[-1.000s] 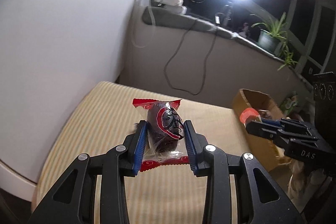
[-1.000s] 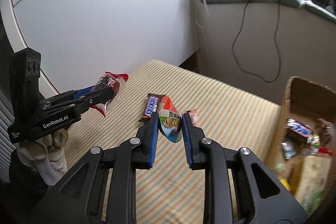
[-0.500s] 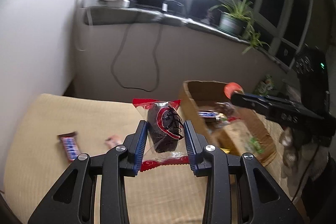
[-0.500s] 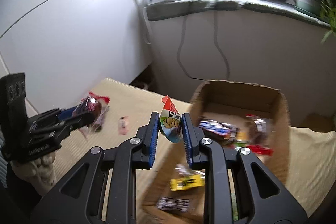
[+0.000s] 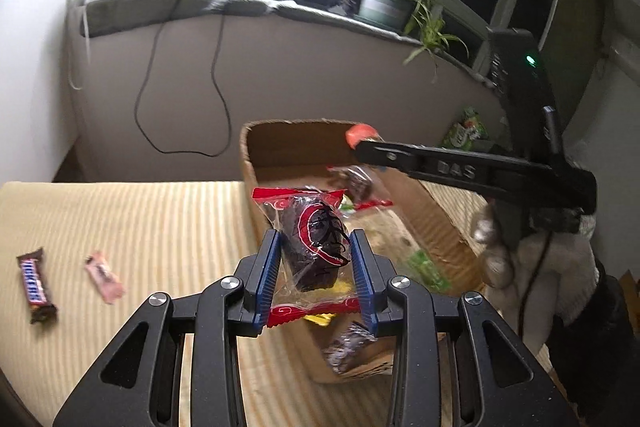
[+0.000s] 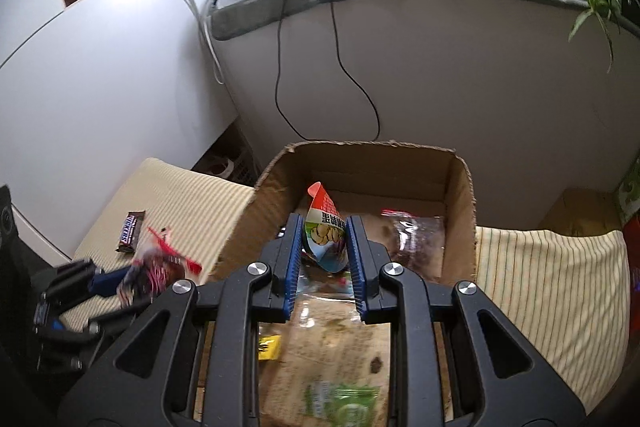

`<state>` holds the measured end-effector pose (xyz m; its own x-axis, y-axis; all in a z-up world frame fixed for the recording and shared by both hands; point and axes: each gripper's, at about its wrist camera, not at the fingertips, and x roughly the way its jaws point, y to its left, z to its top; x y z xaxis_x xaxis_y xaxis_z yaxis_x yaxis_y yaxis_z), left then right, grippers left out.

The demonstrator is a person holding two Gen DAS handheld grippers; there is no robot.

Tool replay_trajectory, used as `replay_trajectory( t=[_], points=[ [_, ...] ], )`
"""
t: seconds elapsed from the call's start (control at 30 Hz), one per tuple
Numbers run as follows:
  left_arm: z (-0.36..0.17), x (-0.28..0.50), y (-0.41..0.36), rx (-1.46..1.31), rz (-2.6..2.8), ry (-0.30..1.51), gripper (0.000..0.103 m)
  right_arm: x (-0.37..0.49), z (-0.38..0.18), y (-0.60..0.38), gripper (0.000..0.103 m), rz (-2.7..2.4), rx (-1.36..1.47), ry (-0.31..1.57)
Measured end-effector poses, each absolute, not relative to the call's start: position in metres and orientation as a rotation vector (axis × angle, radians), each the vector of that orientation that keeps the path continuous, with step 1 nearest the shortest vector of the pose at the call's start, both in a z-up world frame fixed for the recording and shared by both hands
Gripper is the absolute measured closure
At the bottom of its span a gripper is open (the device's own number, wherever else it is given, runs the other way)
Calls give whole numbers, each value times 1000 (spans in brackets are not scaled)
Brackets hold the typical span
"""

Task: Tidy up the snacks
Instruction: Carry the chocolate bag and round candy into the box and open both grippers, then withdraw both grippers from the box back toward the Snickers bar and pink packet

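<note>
- Your left tongs (image 5: 316,279) pinch only the lower half of the clear-wrapped dark cake (image 5: 314,247). The film is slick and crinkly, so I'd judge a jolt could let it slip and land on the striped surface (image 5: 140,227) beside the cardboard box (image 5: 288,143) rather than inside it.
- That cake hangs right at the box's near-left rim — release too early and it may catch the wall and tip outward.
- Both tools crowd the same box; the right tongs (image 6: 324,263) reach over its middle, so swinging the left one in could knock them together.
- Left tongs: narrowed to the cake's width, blue pads clenched on both sides of it.
- Right tongs: closed to a slim gap, grasping a small cone-shaped snack packet (image 6: 325,231) above the box's interior — it touches nothing else.
- Outside the box, to its left, a Snickers bar (image 5: 35,287) and a pink sweet (image 5: 104,277) wait on the surface.
</note>
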<state>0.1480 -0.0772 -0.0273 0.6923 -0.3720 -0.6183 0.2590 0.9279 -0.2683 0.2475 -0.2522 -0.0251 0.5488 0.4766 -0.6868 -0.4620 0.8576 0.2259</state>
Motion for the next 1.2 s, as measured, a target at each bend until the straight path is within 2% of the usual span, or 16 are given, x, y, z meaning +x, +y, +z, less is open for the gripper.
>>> replay_trajectory(
  t=[0.5,0.57,0.6,0.63,0.67,0.73,0.83,0.97,1.2],
  points=[
    [-28,148,-104,-116,-394,737,68,254,-31,-257,80,542,32,829],
    [-27,146,-105,-111,-394,736,65,253,-30,-258,78,538,33,828],
    [-26,146,-106,-109,-395,734,57,253,-30,-258,75,535,32,826],
    [-25,145,-107,-107,-394,731,49,252,-29,-259,62,530,31,822],
    [-24,145,-107,-106,-393,727,49,251,-28,-259,46,522,30,812],
    [-22,143,-108,-102,-397,723,49,249,-24,-261,31,518,33,798],
    [-20,143,-109,-101,-395,721,40,247,-20,-262,20,516,39,793],
    [-19,142,-108,-105,-392,723,40,245,-16,-262,15,513,43,785],
    [-16,138,-102,-107,-382,710,40,240,-10,-258,15,518,45,781]
  ],
)
